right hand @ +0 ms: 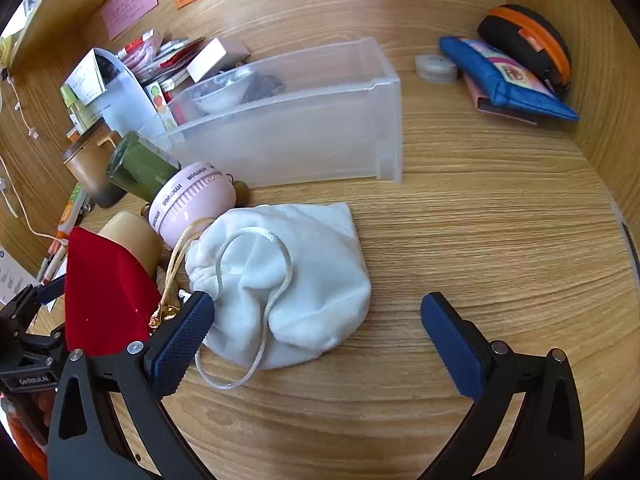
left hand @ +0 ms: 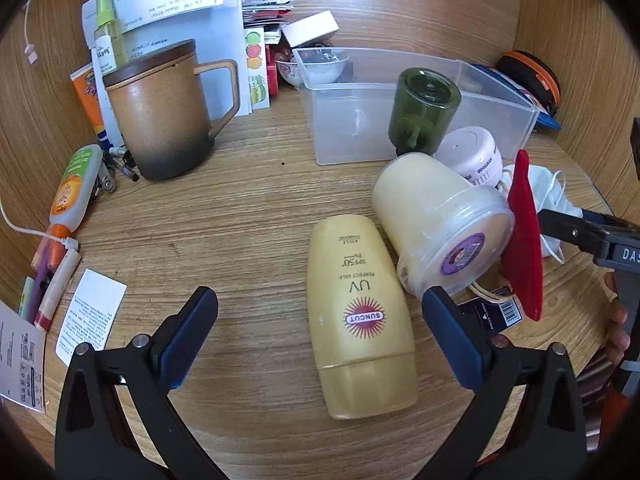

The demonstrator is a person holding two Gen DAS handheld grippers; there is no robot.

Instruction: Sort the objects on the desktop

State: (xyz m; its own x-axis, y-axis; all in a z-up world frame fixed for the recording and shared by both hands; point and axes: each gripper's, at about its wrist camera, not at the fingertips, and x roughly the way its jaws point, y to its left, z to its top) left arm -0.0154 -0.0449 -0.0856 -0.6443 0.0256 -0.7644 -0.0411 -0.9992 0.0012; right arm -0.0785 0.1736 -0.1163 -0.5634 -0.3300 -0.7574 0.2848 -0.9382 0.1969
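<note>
My left gripper (left hand: 320, 332) is open, its jaws either side of a yellow sunscreen bottle (left hand: 358, 312) lying on the wooden desk. A cream jar (left hand: 436, 216) lies tilted beside it, with a green glass bottle (left hand: 424, 112), a pink timer (left hand: 474, 158) and a red felt piece (left hand: 524, 240) close by. My right gripper (right hand: 316, 332) is open over a white drawstring pouch (right hand: 288, 280), its left finger against the pouch's edge. The red felt piece (right hand: 104, 292), pink timer (right hand: 192, 204) and green bottle (right hand: 140, 168) sit left of the pouch. A clear plastic bin (right hand: 320, 128) stands behind.
A brown lidded mug (left hand: 160, 116), papers, tubes and pens crowd the left side. The clear bin (left hand: 360, 120) holds nothing I can see. A blue pouch (right hand: 504, 76), an orange-black case (right hand: 528, 40) and a small round tin (right hand: 436, 66) lie at the back right. Wooden walls enclose the desk.
</note>
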